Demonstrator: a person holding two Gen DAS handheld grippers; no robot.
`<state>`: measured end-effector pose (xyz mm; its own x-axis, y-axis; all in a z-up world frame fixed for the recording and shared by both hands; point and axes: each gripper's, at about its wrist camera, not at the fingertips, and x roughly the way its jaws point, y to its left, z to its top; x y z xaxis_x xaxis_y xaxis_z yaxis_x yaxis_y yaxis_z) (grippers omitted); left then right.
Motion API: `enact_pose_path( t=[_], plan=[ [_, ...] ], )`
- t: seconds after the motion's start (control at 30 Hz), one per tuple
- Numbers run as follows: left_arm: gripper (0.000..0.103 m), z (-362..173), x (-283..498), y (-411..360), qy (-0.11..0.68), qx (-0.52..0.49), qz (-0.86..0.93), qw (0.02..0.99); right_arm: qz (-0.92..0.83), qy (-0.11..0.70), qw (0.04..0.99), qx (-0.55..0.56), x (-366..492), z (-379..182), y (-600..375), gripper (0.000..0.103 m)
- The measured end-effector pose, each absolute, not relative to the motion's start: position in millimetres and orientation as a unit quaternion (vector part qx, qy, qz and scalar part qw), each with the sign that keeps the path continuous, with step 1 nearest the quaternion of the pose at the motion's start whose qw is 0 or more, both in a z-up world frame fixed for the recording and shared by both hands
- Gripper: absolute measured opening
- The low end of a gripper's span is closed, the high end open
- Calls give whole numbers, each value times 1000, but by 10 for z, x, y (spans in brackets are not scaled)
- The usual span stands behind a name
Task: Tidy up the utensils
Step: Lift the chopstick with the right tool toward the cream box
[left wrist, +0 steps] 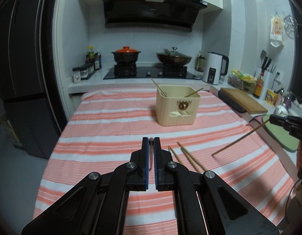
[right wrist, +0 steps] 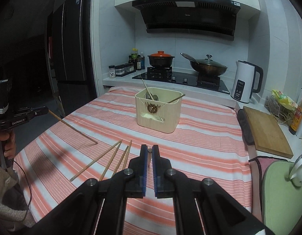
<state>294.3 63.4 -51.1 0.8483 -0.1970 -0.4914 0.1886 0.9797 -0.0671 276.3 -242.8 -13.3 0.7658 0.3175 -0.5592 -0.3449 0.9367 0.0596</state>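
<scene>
Meanwhile, each tool, left tool (left wrist: 151, 140) and right tool (right wrist: 150, 147), clamped on one thin, pale wooden chopstick (right wrist: 73, 126).

Both wrist views toward shared holder (left wrist: 178, 105)

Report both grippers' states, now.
Left gripper: closed, holding a chopstick.
Right gripper: closed, holding a second chopstick.

Striped table (left wrist: 104, 125): holder (left wrist: 177, 107), 4 chopsticks (right wrist: 96, 160)
</scene>
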Motion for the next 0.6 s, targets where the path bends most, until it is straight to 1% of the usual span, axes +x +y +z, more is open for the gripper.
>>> enact_pose_path(
  t=[0.27,0.6],
  plan=[
    [2,-299,2950,583,247,-26,-120,961,181,278,943,-11,2794,102,-2381,5],
    [2,19,3027,411,238,-24,-150,959,186,247,951,-9,2862,365,-2288,5]
  ],
)
